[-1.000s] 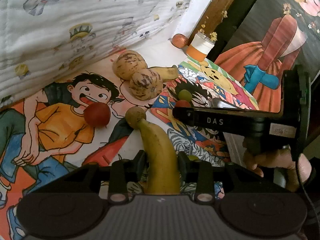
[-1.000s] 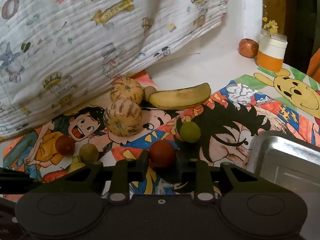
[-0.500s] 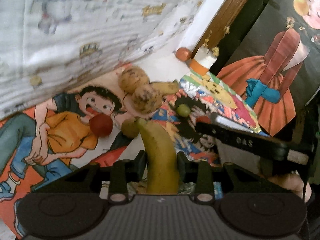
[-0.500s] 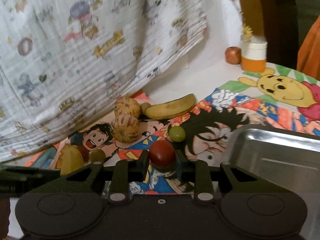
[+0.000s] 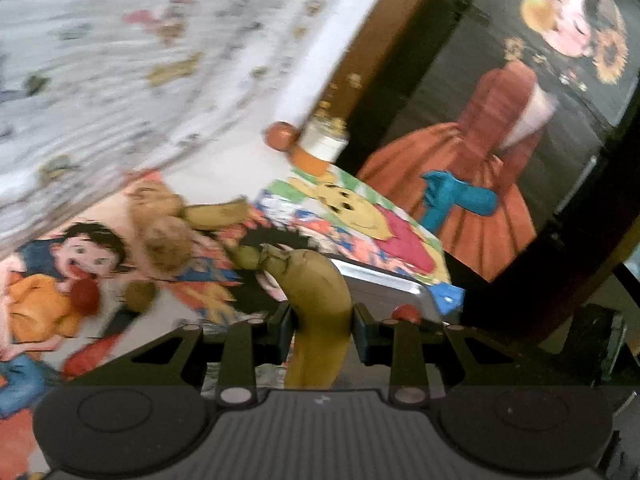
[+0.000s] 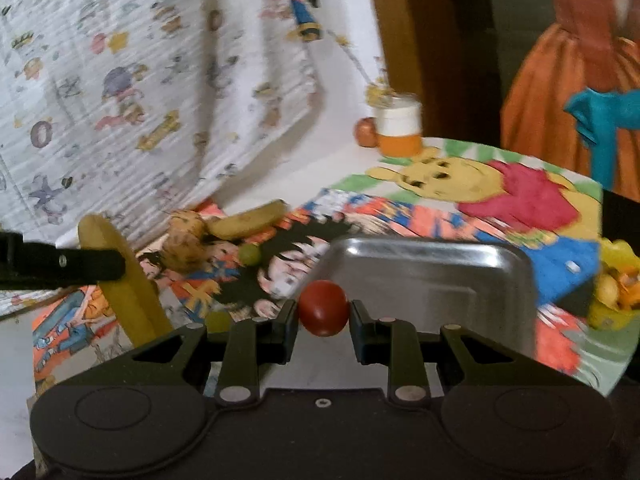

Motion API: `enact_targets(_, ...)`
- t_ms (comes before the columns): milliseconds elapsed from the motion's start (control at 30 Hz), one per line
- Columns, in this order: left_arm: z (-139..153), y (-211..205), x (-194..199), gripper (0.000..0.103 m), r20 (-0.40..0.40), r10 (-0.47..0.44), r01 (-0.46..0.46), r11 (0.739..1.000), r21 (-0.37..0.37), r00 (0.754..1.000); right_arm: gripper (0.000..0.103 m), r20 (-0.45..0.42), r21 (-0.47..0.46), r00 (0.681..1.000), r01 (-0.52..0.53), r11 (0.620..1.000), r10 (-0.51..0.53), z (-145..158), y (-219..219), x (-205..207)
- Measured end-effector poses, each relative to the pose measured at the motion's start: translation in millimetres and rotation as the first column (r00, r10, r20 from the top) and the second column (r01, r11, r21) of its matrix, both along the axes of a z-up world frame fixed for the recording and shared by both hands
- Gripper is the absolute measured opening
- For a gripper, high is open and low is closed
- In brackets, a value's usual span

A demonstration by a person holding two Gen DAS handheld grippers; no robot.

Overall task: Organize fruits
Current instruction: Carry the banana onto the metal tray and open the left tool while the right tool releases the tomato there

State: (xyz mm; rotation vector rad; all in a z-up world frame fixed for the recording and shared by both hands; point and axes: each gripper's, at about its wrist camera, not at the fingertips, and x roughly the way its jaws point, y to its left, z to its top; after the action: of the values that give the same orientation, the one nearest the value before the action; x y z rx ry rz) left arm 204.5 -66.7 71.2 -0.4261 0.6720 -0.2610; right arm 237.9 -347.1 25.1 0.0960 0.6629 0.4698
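Observation:
My left gripper (image 5: 322, 320) is shut on a yellow banana (image 5: 316, 292) and holds it above the cartoon mat; the banana also shows in the right wrist view (image 6: 124, 280). My right gripper (image 6: 323, 314) is shut on a small red fruit (image 6: 323, 307) just at the near left edge of the steel tray (image 6: 432, 268). The tray also shows in the left wrist view (image 5: 380, 284). On the mat lie a second banana (image 6: 248, 220), two speckled melons (image 6: 184, 240), a green fruit (image 6: 249, 255), a red fruit (image 5: 85, 296) and a brown fruit (image 5: 138, 295).
A white and orange jar (image 6: 400, 128) and a reddish fruit (image 6: 366, 131) stand at the table's back. A patterned white cloth (image 6: 140, 80) hangs at left. A yellow container with bits (image 6: 612, 300) sits at the right. A painted picture (image 5: 500, 160) stands behind.
Both grippers have lifted and swung right toward the tray, each with its fruit. The tray now fills more of the right wrist view.

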Motion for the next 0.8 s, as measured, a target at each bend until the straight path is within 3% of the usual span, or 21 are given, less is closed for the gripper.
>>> enact_targets(133, 1, -26, 2, 0.034, -0.002, -0.068, 0.068, 0.998, 0.006, 0.998, 0.03, -0.02, -0.002, 1.0, 0.016, 1.0, -0.016, -9, -16, -14)
enact_targets(333, -10, -55, 16, 0.034, -0.072, -0.165, 0.163, 0.986, -0.029, 0.984, 0.03, -0.027, -0.014, 0.999, 0.03, 0.999, -0.031, -21, -26, -29)
enact_targets(800, -36, -94, 70, 0.034, -0.116, -0.228, 0.233, 0.972, 0.029, 0.967, 0.031, -0.02, 0.002, 0.997, 0.08, 0.997, -0.08, -32, -35, -29)
